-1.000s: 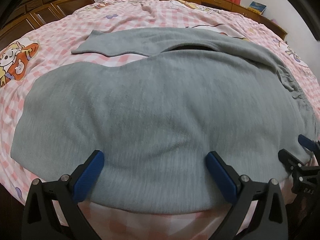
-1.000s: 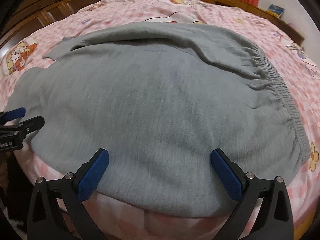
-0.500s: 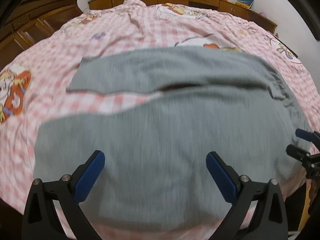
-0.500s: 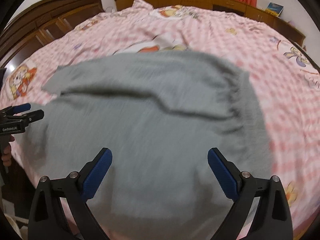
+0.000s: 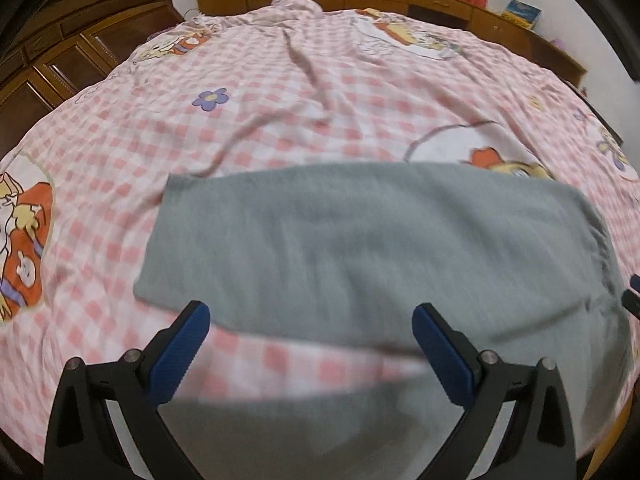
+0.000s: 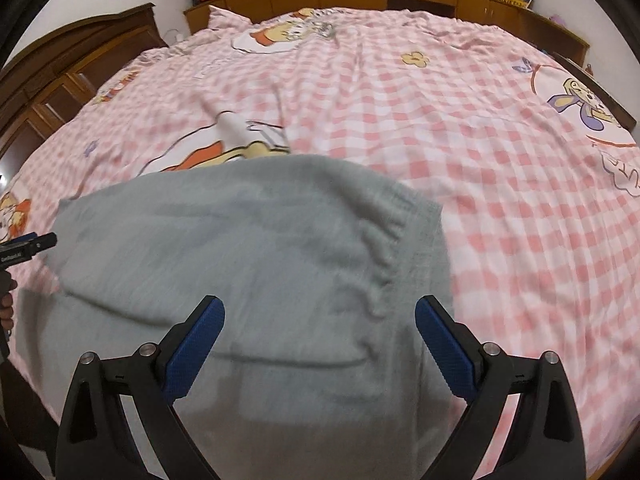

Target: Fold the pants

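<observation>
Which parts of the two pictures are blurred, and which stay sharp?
Left wrist view: the grey pants and the near bedsheet are smeared, the left gripper sharp. Right wrist view: pants blurred too, the right gripper crisp, straight lines bent by fisheye.

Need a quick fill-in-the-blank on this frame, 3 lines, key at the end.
1. The pants are ____ in colour.
2. Both the left gripper and the right gripper are ____, holding nothing.
3. The bedsheet has a pink and white ____ pattern.

Missing words: grey; open; checked
</observation>
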{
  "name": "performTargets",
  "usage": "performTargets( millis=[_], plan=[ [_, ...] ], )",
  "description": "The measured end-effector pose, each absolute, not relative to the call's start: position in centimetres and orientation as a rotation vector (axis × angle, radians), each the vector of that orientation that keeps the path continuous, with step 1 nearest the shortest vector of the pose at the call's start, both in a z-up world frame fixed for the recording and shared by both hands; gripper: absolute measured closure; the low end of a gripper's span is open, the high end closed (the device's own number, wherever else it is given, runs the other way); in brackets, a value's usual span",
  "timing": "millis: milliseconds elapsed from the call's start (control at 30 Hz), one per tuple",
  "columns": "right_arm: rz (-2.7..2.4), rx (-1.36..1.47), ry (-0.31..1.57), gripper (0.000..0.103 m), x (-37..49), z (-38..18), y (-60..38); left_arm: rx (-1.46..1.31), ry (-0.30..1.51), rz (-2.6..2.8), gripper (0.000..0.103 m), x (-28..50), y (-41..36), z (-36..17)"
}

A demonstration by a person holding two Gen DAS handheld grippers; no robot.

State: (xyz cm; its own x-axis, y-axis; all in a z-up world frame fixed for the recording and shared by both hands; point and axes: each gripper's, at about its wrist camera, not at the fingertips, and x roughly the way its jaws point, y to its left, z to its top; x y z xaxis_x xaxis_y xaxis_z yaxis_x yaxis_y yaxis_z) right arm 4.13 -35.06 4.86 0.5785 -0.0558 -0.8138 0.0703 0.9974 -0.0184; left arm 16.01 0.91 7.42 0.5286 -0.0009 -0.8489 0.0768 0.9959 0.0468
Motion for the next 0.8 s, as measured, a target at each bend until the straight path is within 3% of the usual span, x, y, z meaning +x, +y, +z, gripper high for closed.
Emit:
performTargets(
  millis=[533,667,800],
  plan=[
    [-0.078,-0.125,1.002,0.007,12.9,4.0,-35.9,0.207,1.071,-0.096,0.0,25.9,-0.1,5.6],
    [-0.047,-0.135,1.076,0.016,15.2,2.9,-35.8,0.228,1.086,-0.096,0.0,28.6,-0.6,4.6],
    [-0.023,-0.17,1.108,0.016,16.6,2.1,-35.2,0.275,1.116,-0.089,0.0,31.3,-0.3,3.3]
  ],
)
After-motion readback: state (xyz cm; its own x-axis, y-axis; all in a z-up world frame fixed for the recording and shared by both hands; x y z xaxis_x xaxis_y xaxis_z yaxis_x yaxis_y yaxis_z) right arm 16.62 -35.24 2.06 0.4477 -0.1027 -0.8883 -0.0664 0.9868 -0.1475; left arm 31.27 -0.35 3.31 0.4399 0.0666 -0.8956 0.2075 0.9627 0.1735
